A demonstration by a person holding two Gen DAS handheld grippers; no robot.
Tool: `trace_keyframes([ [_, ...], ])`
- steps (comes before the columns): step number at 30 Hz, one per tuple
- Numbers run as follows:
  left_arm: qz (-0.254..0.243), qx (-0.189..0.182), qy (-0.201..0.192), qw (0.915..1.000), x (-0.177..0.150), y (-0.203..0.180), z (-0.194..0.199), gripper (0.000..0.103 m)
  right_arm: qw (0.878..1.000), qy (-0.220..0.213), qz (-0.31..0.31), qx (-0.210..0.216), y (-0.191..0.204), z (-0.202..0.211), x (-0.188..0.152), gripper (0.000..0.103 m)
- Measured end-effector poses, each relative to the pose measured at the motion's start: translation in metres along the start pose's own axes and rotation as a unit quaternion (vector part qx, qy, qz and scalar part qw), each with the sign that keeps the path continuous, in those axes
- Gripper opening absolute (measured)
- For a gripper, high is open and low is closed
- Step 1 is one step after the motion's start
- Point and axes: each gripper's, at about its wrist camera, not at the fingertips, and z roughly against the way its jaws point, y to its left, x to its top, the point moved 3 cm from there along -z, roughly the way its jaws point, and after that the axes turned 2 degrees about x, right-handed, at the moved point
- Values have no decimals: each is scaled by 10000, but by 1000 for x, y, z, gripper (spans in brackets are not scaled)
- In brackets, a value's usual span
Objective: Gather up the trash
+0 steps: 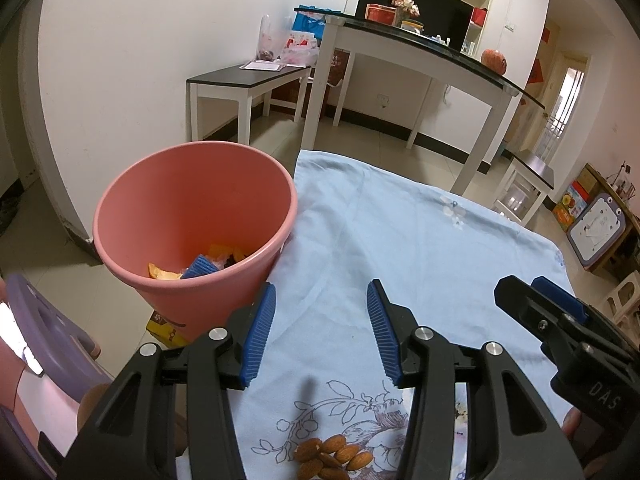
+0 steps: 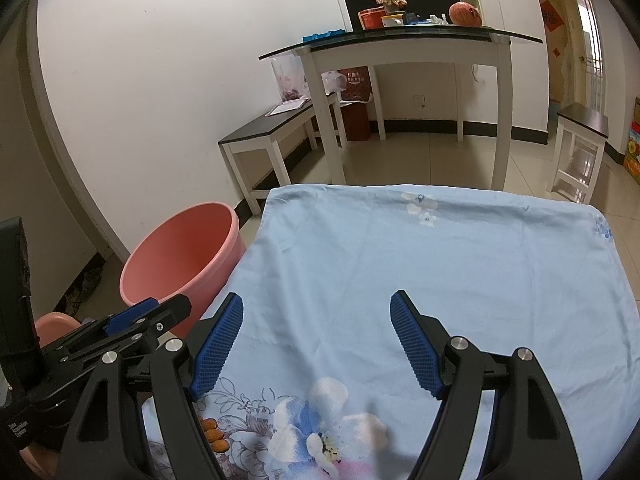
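Note:
A pink bin (image 1: 192,200) stands off the left edge of the cloth-covered table (image 1: 420,248). Inside it lie orange peel (image 1: 162,274) and a blue ridged wrapper (image 1: 198,268). My left gripper (image 1: 322,292) hovers open over the cloth just right of the bin, with nothing between its blue pads. A small heap of almonds (image 1: 332,456) lies on the cloth below it. My right gripper (image 2: 317,300) is open too, empty, above the bare cloth (image 2: 440,264). In its view the bin (image 2: 180,248) and the left gripper (image 2: 160,312) sit to the left, and almonds (image 2: 216,434) peek out beside its left finger.
Beyond the table stands a white table with a dark glass top (image 1: 432,60) and a low bench (image 1: 248,80) by the wall. A white stool (image 2: 580,148) is at the right. A purple plastic stool (image 1: 44,320) and a yellow box (image 1: 160,326) sit by the bin's base.

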Motion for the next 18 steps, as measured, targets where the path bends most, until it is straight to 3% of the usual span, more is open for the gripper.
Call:
trace_keyframes([
  [18,1,-2,13,10000,-2,-1,-1,48,10000,8,-10,-4,-1,-1,-1,75],
])
